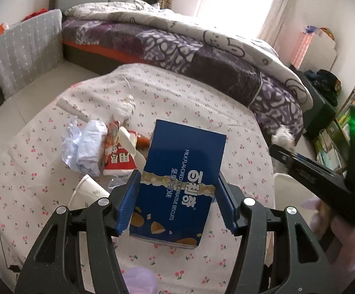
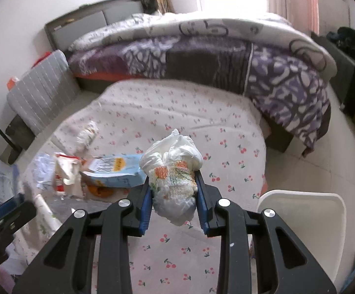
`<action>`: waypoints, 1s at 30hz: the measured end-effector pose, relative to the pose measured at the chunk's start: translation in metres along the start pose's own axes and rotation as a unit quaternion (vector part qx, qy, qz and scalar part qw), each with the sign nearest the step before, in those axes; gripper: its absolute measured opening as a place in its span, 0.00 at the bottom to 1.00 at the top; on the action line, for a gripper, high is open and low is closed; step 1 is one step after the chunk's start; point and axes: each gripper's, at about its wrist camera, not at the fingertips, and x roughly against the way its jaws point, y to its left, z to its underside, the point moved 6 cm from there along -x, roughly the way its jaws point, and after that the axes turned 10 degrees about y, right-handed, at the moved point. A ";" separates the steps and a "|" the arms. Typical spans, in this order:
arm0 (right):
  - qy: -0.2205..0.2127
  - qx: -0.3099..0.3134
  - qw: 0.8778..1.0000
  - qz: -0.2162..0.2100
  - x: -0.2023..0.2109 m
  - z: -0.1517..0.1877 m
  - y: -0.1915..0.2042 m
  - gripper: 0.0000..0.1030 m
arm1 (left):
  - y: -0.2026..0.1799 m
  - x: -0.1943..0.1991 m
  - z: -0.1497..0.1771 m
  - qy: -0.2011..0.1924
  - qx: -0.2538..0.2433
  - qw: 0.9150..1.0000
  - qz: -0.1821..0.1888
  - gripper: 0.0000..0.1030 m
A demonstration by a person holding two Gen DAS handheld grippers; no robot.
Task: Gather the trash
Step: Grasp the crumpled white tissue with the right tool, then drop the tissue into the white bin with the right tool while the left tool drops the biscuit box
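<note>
the biggest risk sat with the left gripper [image 1: 178,202]: it pinched the blue biscuit box [image 1: 181,183] only across its lower half, so the tall, tilted carton could, i judged, pivot or slide out between the pads and drop back onto the cherry-print tablecloth [image 1: 202,103]. the right gripper [image 2: 173,191] squeezed a rolled-up diaper [image 2: 173,171], soft and bulging past the pads on both ends; it looked likely to unroll or squirm loose if swung quickly.

the left jaws stood fairly wide, closed on the box's two long sides and holding it clear above the tablecloth. the right jaws stood narrower, clamped on the diaper's printed middle, also above the tablecloth.

left of the biscuit box more trash lay on the tablecloth: crumpled pale-blue paper [image 1: 84,144], a red snack wrapper [image 1: 118,154] and a tipped paper cup [image 1: 86,191]. the white bin [image 2: 300,218] waited just off the tablecloth's near right edge.
</note>
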 end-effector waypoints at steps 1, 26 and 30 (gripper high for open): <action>-0.006 0.000 1.000 -0.002 0.006 0.001 0.000 0.30 | -0.001 0.000 0.000 -0.002 0.001 1.000 0.000 0.55; -0.047 -0.076 0.996 0.024 0.075 0.032 -0.095 0.30 | -0.077 -0.014 0.006 0.000 -0.025 0.999 0.029 0.55; -0.052 -0.094 0.994 0.033 0.085 0.036 -0.116 0.31 | -0.103 -0.013 0.007 -0.002 -0.042 0.998 0.041 0.55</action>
